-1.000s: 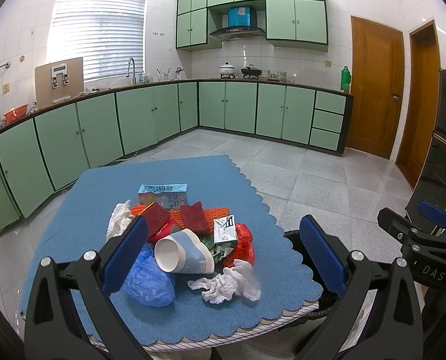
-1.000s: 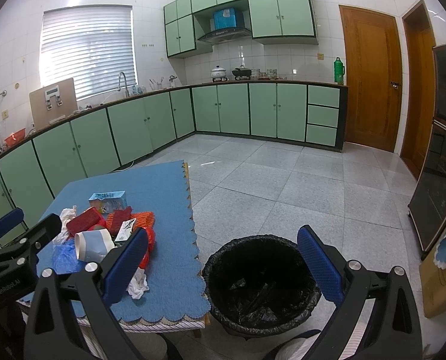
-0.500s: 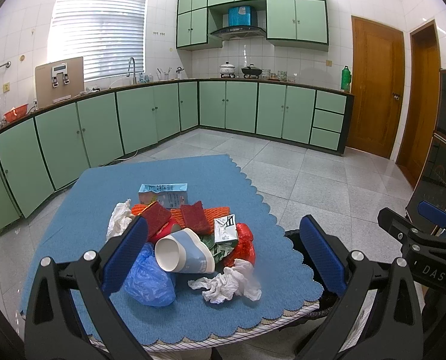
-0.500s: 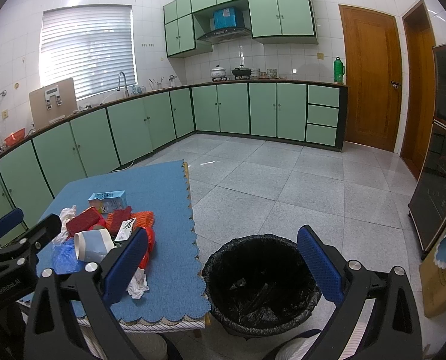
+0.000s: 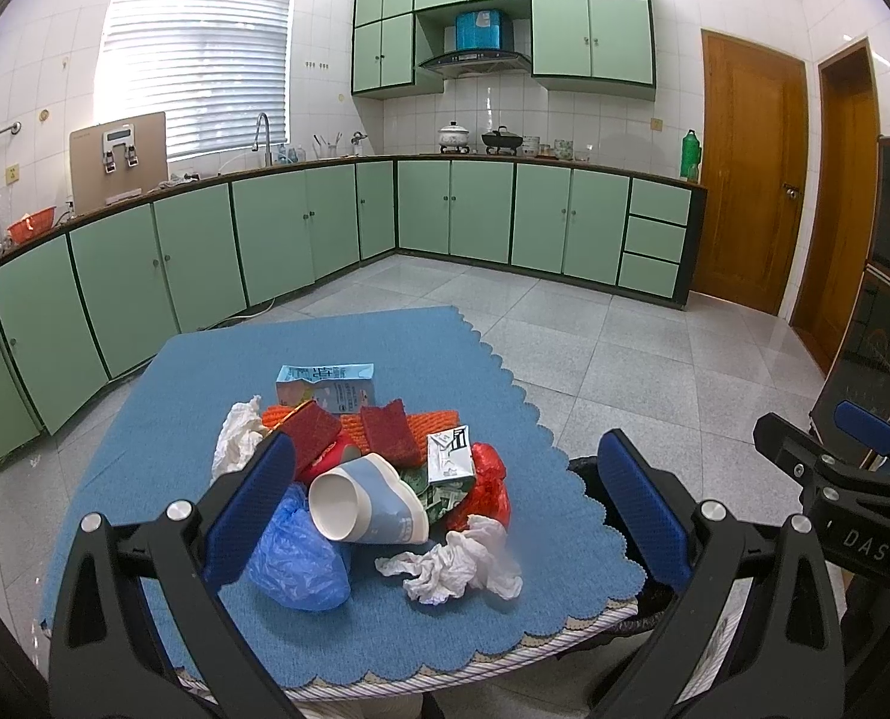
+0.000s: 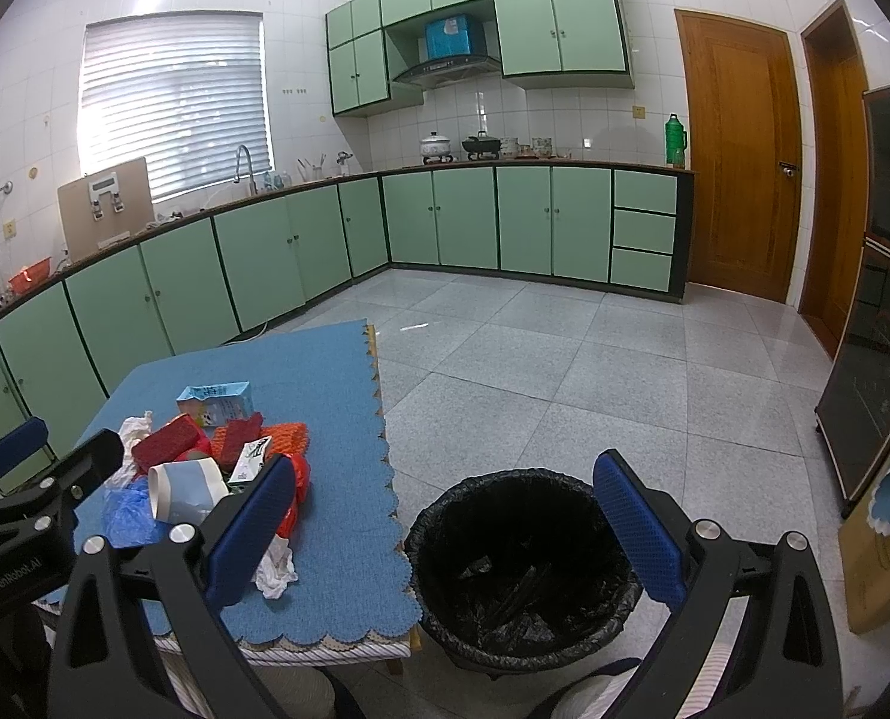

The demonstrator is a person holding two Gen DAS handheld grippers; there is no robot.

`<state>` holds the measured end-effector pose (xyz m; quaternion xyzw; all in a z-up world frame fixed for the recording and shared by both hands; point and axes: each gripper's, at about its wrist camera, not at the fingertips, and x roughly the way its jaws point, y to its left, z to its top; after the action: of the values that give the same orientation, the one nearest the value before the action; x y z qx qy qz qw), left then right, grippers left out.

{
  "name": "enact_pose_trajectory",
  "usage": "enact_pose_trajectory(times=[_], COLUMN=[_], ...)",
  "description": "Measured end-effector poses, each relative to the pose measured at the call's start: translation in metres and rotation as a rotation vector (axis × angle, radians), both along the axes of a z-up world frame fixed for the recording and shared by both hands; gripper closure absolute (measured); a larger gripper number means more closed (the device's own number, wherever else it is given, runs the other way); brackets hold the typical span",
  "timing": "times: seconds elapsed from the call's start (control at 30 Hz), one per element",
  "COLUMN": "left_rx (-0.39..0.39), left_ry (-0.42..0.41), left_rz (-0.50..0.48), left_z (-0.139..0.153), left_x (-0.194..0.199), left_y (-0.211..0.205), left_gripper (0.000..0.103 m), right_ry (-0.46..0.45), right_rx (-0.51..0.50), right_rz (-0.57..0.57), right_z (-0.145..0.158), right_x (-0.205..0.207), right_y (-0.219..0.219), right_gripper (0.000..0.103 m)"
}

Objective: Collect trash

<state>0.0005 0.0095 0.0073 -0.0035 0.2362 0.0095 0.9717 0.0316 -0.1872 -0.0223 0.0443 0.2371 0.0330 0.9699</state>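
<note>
Ahead of left gripper: trash pile, untouched.

A heap of mixed paper and plastic trash lies on the blue-clothed surface; the black-lined round bin stands on the floor to its right.

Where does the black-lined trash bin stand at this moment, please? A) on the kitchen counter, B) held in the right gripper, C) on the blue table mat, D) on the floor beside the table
D: the trash bin stands on the tiled floor beside the table, below its edge.
</note>
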Motion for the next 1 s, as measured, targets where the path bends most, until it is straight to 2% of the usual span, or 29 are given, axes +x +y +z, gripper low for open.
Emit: enact_pose_trajectory(times=[0.57, 0.77, 0.87, 1.0], left_rx=[0.015, 0.057, 0.077, 0.069], left_ry=[-0.009, -0.019, 0.002, 0.028], left_rz=[0.014, 0.135, 0.231, 0.302], left_z=[-0.003, -0.006, -0.013, -0.019], left_x=[0.002, 0.015, 0.019, 0.018], left_y=[0.007, 0.061, 0.1, 0.134], left_gripper=[0.005, 0.005, 0.005, 0.005], right_ry=[0.005, 0.078, 0.088, 0.09], right_rx=[0.027, 0.031, 0.035, 0.043], right_rz=[-0.025, -0.066, -0.04, 0.033], right_z=[-0.005, -0.016, -0.024, -0.034], right_x=[0.006, 0.026, 0.036, 0.046], right_y=[0.0, 0.009, 0.021, 0.049], right_gripper=[0.006, 0.006, 0.006, 0.006])
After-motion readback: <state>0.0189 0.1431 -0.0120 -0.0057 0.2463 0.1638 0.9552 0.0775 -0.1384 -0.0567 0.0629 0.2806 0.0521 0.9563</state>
